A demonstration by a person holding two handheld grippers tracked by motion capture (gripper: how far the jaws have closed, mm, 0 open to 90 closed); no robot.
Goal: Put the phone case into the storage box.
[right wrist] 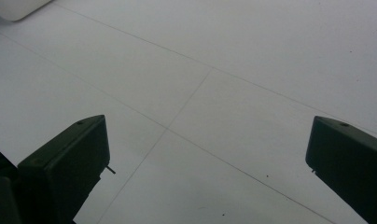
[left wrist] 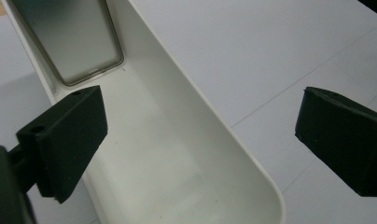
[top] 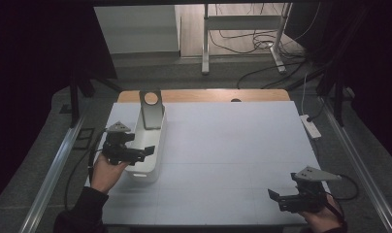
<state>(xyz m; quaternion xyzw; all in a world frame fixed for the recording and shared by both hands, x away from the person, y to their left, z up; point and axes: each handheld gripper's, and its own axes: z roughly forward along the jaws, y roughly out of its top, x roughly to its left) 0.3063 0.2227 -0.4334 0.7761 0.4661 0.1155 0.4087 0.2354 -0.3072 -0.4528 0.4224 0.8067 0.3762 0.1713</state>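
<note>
Left gripper hung released, empty, over white bin; metal stand leaned at bin's 12 o'clock. Right gripper spread, empty. Best withdraw straight up, clear of rim.

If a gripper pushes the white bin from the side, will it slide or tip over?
The white bin would probably slide: it looks long, low and smooth-walled. It seems light plastic. The grey metal plate leaning inside at the far end might shift or fall.

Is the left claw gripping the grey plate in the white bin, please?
No, the left claw stands open over the white bin, apart from the grey plate.
</note>
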